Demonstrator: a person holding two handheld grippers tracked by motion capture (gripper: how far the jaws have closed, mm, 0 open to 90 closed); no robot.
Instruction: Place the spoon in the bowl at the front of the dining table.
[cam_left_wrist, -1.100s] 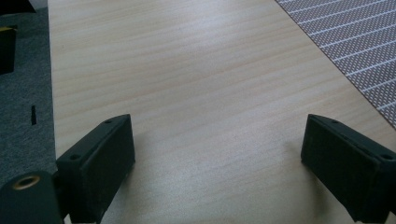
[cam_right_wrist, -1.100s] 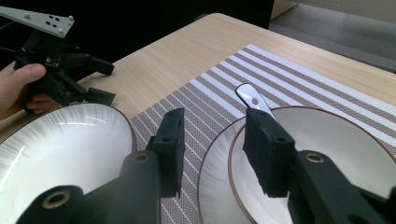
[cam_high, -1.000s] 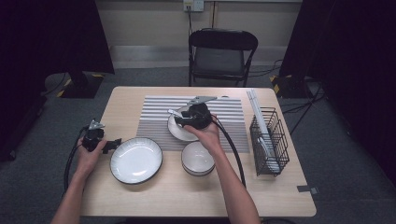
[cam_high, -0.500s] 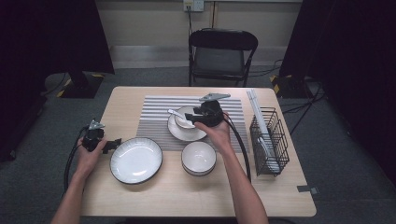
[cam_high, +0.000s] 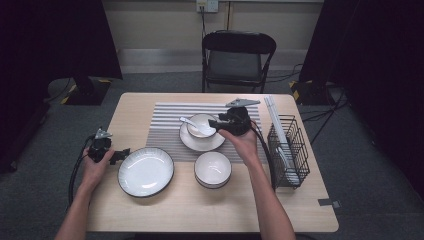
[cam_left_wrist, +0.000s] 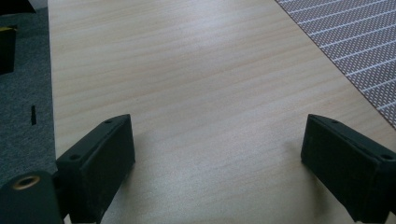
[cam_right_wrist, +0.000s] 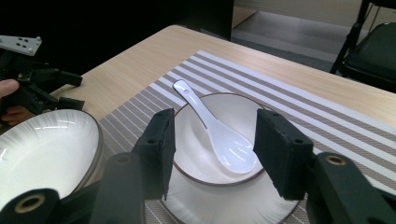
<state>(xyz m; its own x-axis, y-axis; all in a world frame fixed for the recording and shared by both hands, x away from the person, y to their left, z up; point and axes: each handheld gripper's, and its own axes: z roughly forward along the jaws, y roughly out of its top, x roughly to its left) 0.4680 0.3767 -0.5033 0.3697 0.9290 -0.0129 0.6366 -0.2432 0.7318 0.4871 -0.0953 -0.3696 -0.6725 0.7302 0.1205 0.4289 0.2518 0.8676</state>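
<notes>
A white spoon (cam_right_wrist: 212, 128) lies in a small white bowl (cam_right_wrist: 233, 109) that sits on a saucer (cam_right_wrist: 219, 207) on the striped mat (cam_high: 165, 117). My right gripper (cam_right_wrist: 215, 126) is open just right of the bowl (cam_high: 199, 120), jaws pointing at it. Its jaws have just been opening and nothing is between them; the spoon (cam_high: 192, 124) lies beyond the fingertips. In the high view the right gripper (cam_high: 214, 124) hovers at the saucer's (cam_high: 200, 145) right rim. My left gripper (cam_left_wrist: 219, 140) is open over bare wood, at the table's left (cam_high: 121, 155) beside a large plate (cam_high: 145, 171).
A stack of white bowls (cam_high: 213, 169) stands in front of the saucer. A black wire rack (cam_high: 290, 155) with white pieces in it lines the table's right side. A folding chair (cam_high: 237, 55) stands behind the table. The large plate (cam_right_wrist: 42, 149) lies left of the right gripper.
My right gripper has drawn back to the right, off the small bowl, and the spoon now lies uncovered in it. The left gripper has stayed put.
</notes>
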